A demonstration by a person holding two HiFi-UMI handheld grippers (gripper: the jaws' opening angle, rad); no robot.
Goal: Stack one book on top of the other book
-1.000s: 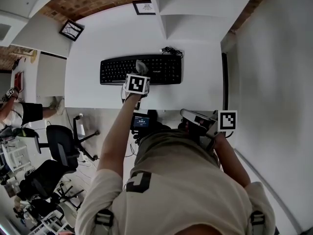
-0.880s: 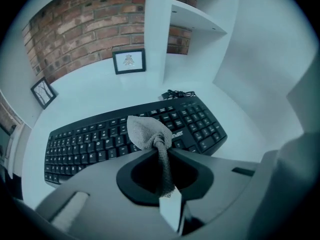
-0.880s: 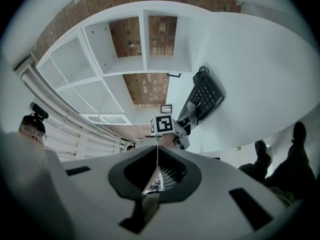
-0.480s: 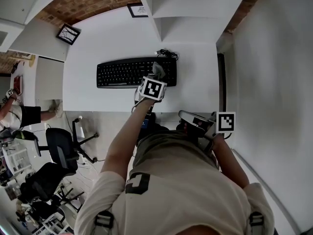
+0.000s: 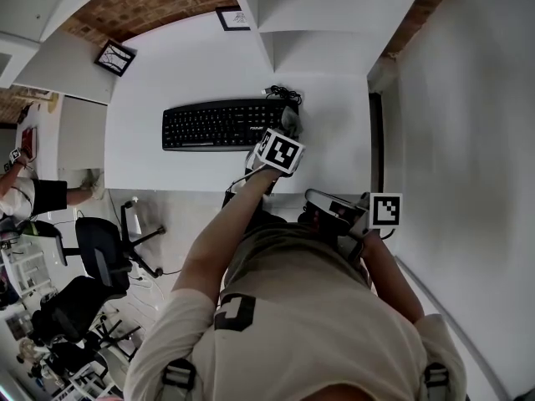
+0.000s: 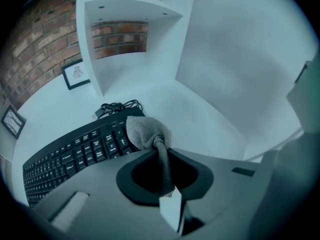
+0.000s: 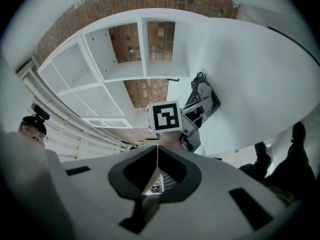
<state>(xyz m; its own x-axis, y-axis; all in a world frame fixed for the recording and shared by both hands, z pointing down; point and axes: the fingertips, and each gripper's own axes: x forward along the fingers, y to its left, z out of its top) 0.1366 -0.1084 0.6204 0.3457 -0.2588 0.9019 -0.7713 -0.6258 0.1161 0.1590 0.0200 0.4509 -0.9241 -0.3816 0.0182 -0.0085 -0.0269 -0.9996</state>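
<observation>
No book shows in any view. My left gripper (image 5: 288, 132) hovers over the right end of a black keyboard (image 5: 221, 124) on the white desk (image 5: 167, 165). It is shut on a grey cloth (image 5: 291, 120). In the left gripper view the cloth (image 6: 146, 131) bunches out past the closed jaws of the gripper (image 6: 159, 146), above the keyboard's (image 6: 75, 151) number keys. My right gripper (image 5: 313, 197) is held low by the person's waist, off the desk. In the right gripper view the gripper (image 7: 157, 151) is shut with nothing in it.
A coiled black cable (image 5: 282, 93) lies behind the keyboard. Two small framed pictures (image 5: 114, 54) (image 5: 234, 17) lean at the back by the brick wall. A white shelf unit (image 6: 130, 14) rises behind the desk. Office chairs (image 5: 100, 249) stand on the floor at the left.
My left gripper has carried the cloth to the right along the keyboard, from its middle to its right end. The right gripper has stayed where it was.
</observation>
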